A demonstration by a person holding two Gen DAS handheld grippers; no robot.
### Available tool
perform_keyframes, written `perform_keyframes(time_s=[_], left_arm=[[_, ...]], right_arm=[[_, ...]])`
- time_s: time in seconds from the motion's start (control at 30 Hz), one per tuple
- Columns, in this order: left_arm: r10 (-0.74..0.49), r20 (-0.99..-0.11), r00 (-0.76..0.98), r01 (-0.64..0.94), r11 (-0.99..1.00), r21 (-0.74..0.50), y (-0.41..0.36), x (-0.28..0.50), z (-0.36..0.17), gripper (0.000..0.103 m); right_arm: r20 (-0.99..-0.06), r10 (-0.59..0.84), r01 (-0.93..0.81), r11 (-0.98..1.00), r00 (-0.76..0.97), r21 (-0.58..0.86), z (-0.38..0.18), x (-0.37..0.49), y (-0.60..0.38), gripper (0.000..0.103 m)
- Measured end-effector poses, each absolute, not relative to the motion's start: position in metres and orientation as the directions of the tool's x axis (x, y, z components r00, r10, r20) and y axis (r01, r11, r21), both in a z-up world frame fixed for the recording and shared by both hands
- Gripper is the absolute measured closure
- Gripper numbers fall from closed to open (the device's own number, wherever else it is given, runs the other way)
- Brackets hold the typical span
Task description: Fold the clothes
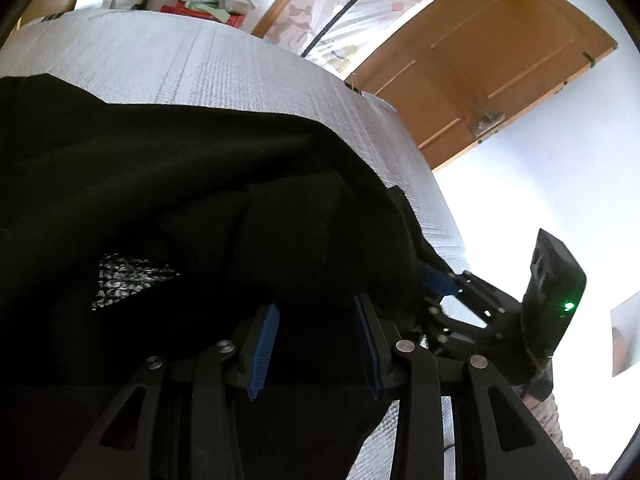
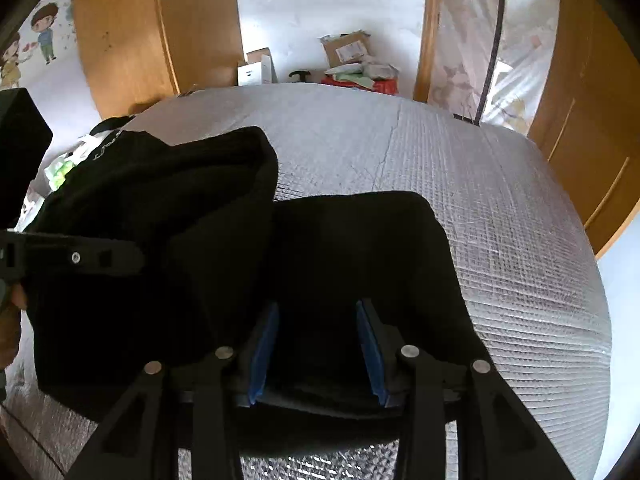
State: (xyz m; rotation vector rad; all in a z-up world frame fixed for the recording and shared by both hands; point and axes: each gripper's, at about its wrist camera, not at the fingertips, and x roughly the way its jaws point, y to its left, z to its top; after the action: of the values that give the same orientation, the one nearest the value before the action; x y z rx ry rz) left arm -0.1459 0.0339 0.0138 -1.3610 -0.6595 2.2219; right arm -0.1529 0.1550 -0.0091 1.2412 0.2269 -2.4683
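A black garment (image 1: 160, 184) lies partly folded on a silver quilted mat (image 1: 224, 64). My left gripper (image 1: 316, 312) is over its near edge, blue pads apart, black cloth between and beneath them. The right gripper's blue pad (image 1: 438, 280) shows at the garment's right edge. In the right wrist view the garment (image 2: 168, 216) is bunched at left and flat in the middle. My right gripper (image 2: 318, 316) has its pads apart with a fold of black cloth lying between them. The left gripper's black arm (image 2: 80, 258) reaches in over the bunched part.
The silver mat (image 2: 480, 184) stretches to the right and far side. Cardboard boxes and clutter (image 2: 352, 64) stand on the floor beyond it. Wooden doors (image 2: 592, 120) are at the right. Other clothes (image 2: 64, 164) lie at the mat's far left.
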Motion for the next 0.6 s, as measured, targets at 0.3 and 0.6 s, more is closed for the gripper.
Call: perform_keyframes(time_s=[0.3, 0.6], left_arm=[[0.616, -0.679, -0.400, -0.041, -0.752, -0.658, 0.031, -0.154, 0.001, 0.072], [0.611, -0.658, -0.440, -0.035, -0.744, -0.668, 0.026, -0.152, 0.002, 0.094]], right_arm=[[-0.791, -0.271, 0.317, -0.943, -0.548, 0.104, -0.005, -0.158, 0.173, 0.099], [-0.728, -0.336, 0.269, -0.939, -0.597, 0.213, 0.020, -0.146, 0.203, 0.100]])
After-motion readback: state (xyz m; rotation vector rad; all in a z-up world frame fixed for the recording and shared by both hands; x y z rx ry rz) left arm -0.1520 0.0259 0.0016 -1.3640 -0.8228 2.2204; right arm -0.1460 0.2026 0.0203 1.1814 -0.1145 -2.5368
